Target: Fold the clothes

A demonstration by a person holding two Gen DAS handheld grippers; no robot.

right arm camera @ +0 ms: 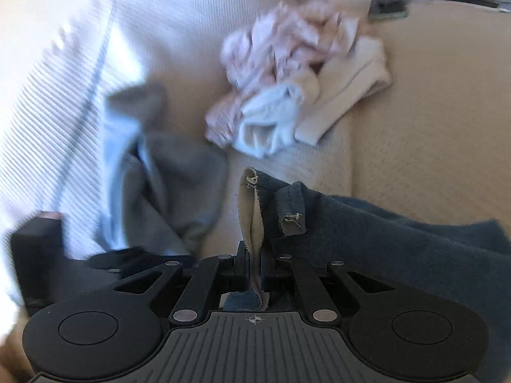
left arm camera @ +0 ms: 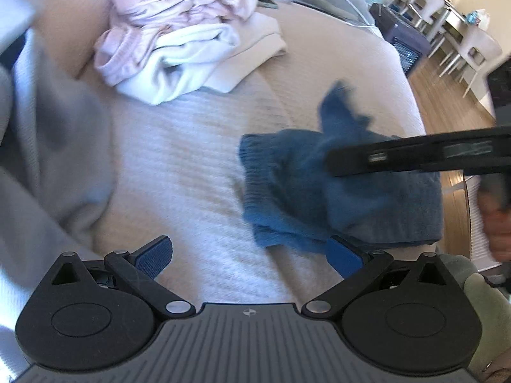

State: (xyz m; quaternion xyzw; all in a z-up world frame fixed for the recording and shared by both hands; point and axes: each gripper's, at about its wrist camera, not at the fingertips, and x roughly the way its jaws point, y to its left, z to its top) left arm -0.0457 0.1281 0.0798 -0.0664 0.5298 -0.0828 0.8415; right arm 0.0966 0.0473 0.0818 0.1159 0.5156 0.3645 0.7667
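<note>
Left gripper (left arm camera: 250, 257): wide open, nothing between the blue pads (left arm camera: 153, 257), pointing down at the bed (left arm camera: 179, 172). Right pad partly hidden under the edge of the blue garment (left arm camera: 335, 191).

Right gripper (right arm camera: 254, 266): closed on the blue garment (right arm camera: 399, 245), pinching a thin fold of it with the pale inner side (right arm camera: 254, 214) turned out. Cloth standing up from the pinch, then falling away to the right of that view. A small belt loop (right arm camera: 292, 220) with pale stitches just beside the fold.

In the left wrist view: blue garment bunched, one ribbed edge toward the left, part lifted off the bed, right gripper (left arm camera: 332, 162) reaching in from the right side as a dark, blurred bar above it. A hand (left arm camera: 498, 223) visible at the right edge, blurred.

Bed covered with a pale ribbed blanket. Farther back on it, a pile (left arm camera: 179, 32) of pink, white and beige clothes, crumpled, well apart from the blue garment. A grey garment (left arm camera: 60, 134) at the left side of the bed, blurred, near the left gripper but not touching it. In the right wrist view the same grey garment (right arm camera: 179, 185) lying between the pile (right arm camera: 287, 95) and the dark body of the left gripper (right arm camera: 105, 261).

Chairs (left arm camera: 447, 16) and wooden floor (left arm camera: 444, 95) beyond the bed, upper right.
</note>
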